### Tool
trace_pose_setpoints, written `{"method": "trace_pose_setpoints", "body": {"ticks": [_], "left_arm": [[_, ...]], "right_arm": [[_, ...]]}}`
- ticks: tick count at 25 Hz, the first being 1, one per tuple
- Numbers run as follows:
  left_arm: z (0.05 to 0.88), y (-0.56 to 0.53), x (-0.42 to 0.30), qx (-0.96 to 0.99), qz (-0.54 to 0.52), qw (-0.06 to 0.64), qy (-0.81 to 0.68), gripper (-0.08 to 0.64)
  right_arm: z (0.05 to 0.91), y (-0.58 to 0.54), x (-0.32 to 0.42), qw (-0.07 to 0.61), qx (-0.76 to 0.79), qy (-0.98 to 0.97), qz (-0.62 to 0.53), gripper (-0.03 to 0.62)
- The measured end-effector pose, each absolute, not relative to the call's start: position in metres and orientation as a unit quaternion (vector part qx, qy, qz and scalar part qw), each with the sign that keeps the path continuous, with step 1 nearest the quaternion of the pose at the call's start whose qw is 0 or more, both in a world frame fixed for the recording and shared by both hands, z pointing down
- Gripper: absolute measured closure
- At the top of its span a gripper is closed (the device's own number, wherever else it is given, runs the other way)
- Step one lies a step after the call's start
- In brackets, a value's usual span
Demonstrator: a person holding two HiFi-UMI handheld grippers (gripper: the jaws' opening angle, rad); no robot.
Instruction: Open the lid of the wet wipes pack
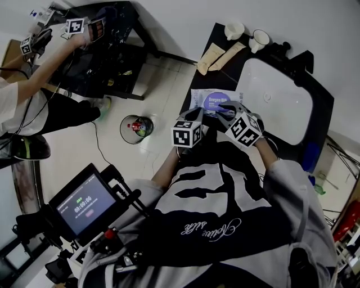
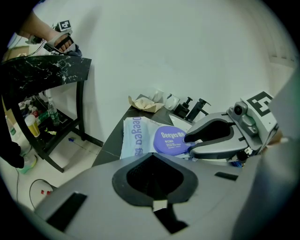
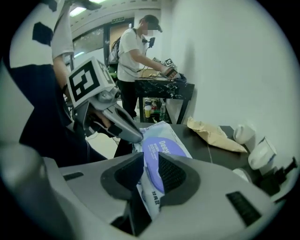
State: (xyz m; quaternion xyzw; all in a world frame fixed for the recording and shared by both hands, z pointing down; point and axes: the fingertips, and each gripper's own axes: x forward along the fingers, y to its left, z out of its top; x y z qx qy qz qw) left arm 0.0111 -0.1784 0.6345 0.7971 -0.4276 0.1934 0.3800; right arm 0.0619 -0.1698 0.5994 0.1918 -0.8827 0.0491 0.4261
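Wet wipes pack (image 3: 151,133): near end nipped between right gripper (image 3: 150,174) jaws, these almost closed, pads bearing on white film and edge of purple lid (image 3: 164,149). Left gripper (image 2: 153,177): jaws together, nothing between; tip against pack's edge, seen from right gripper view. Rest of pack on dark countertop (image 2: 112,143), just beside white sink (image 1: 275,101). Brown paper bag (image 3: 216,135) farther back, apart.

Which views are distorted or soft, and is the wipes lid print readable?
Head view: dim, bluish, fairly sharp. Left gripper view: heavy fisheye, black corners, own jaws soft; lid print readable. Right gripper view: same fisheye, ceiling light blown out at top left, pack sharp between jaws.
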Motion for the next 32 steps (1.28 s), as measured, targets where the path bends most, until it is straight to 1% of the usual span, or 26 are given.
{"method": "trace_pose_setpoints", "body": {"ticks": [5,15,32], "left_arm": [[0.636,-0.179,0.013,0.798,0.194,0.38,-0.425,0.561],[0.638,-0.179,0.014,0.8,0.199,0.374,-0.425,0.561],[0.64,-0.18,0.016,0.804,0.206,0.367,-0.421,0.561]], "right_arm": [[0.612,-0.169,0.057,0.48,0.139,-0.866,-0.019,0.508],[0.62,-0.168,0.054,0.528,0.071,-0.844,-0.059,0.508],[0.618,-0.173,0.054,0.496,0.083,-0.864,-0.019,0.508]]}}
